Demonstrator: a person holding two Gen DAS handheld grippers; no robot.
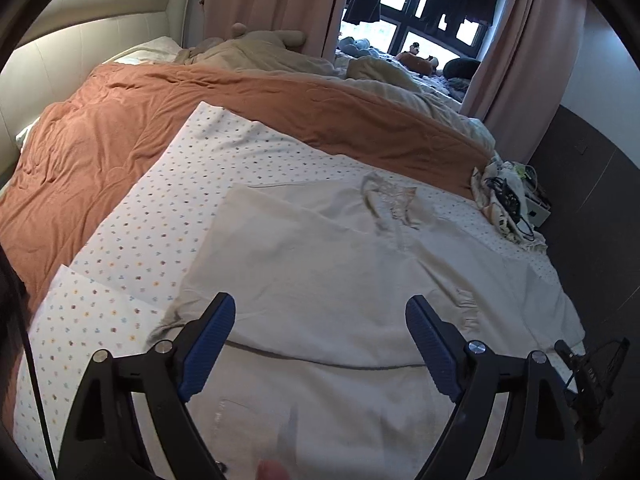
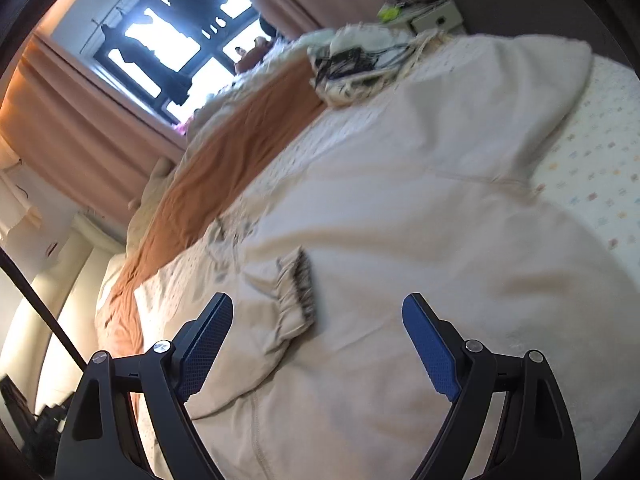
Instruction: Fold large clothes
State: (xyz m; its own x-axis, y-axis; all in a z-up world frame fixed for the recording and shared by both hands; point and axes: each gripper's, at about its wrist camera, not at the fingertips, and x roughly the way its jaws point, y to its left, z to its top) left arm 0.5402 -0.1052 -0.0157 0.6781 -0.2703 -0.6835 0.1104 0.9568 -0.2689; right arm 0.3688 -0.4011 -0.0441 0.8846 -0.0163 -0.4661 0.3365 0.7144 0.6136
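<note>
Cream garment (image 1: 320, 264) lies spread on dotted bedsheet (image 1: 160, 208) beside orange duvet (image 1: 120, 136); both grippers' fingers (image 1: 208, 344) gape empty.

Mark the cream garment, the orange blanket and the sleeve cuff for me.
cream garment (image 1: 320, 264), left wrist view, on its flat middle panel.
orange blanket (image 1: 120, 136), left wrist view, on its wrinkled top.
sleeve cuff (image 2: 296, 292), right wrist view, on the gathered elastic end.

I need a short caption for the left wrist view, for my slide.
Open left gripper hovers above a cream garment spread on the dotted sheet, beside an orange blanket.
</note>
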